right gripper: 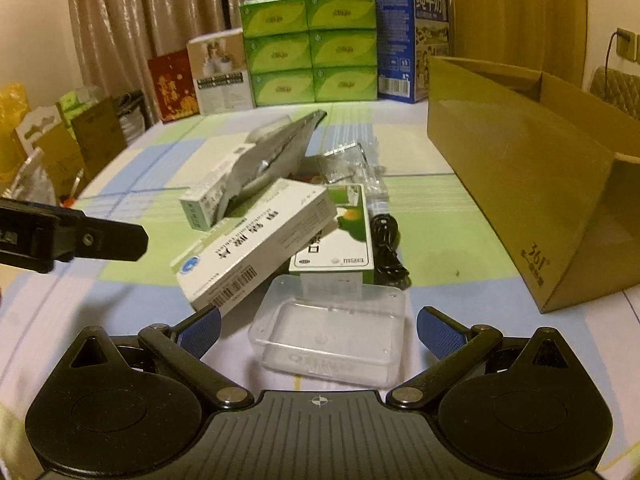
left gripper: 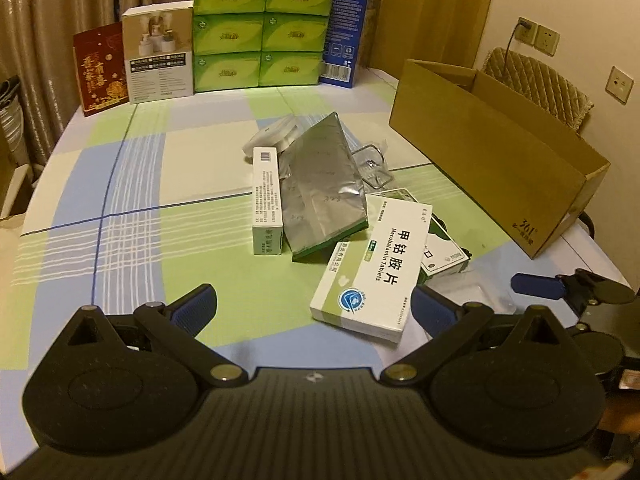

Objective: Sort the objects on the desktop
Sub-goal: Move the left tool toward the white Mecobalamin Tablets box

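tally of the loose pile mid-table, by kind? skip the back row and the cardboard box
Medicine boxes: 3 – Mecobalamin box, narrow box, green-and-white box
Foil pouch: 1
Clear plastic trays: 2 – near, far
Black cable: 1
White round item: 1, mostly hidden
Total: 8

green box (right gripper: 344,236) half hidden under tablet box (right gripper: 256,244)
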